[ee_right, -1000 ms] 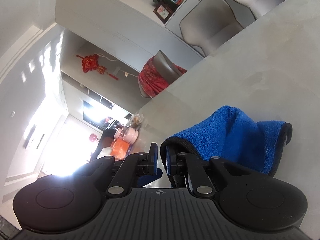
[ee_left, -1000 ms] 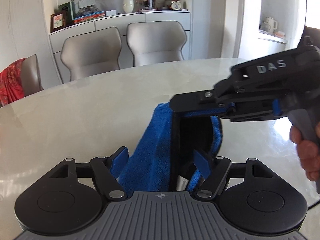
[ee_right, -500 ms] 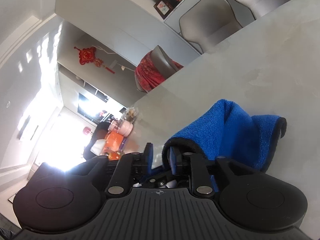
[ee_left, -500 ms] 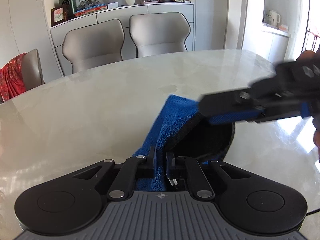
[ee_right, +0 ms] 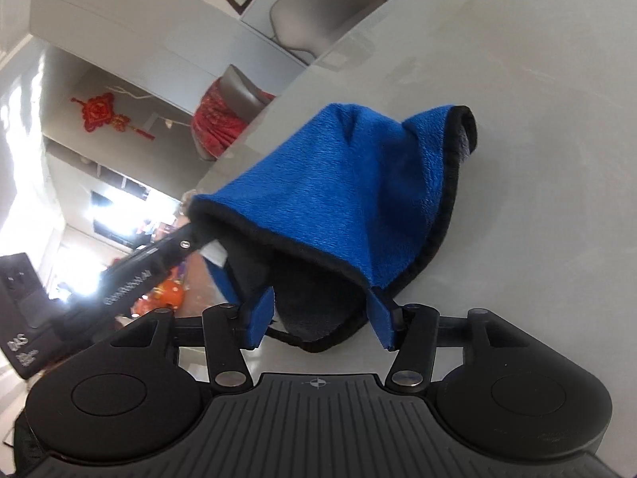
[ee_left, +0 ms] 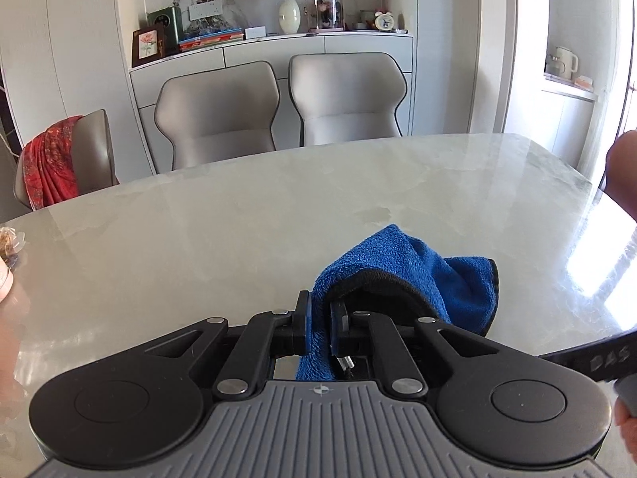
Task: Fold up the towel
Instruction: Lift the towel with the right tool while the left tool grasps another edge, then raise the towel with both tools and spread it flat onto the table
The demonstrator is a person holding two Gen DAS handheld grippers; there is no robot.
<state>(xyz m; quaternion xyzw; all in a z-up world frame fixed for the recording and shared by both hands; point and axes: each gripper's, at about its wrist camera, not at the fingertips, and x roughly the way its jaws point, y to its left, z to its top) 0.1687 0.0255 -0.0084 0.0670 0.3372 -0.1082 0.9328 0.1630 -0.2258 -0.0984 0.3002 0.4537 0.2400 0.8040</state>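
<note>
A blue towel (ee_left: 414, 267) with black trim lies bunched on the marble table (ee_left: 239, 231), one corner lifted. My left gripper (ee_left: 320, 318) is shut on that lifted edge, and the cloth drapes from it down to the right. In the right wrist view the towel (ee_right: 350, 183) hangs like a tent, pinched at its upper left corner by the left gripper (ee_right: 195, 231). My right gripper (ee_right: 320, 318) is opening. The towel's dark underside and trim sag between its blue pads (ee_right: 258, 318), which do not press on it.
Two pale chairs (ee_left: 278, 107) stand behind the table's far edge, and a third with a red cloth (ee_left: 51, 167) at the left. A sideboard with a vase and books is behind them. A hand (ee_left: 621, 175) shows at the right edge.
My left gripper closed on the towel's edge and lifted slightly. My right gripper let go of the towel, spread its jaws and swung out of the left view to the lower right.
</note>
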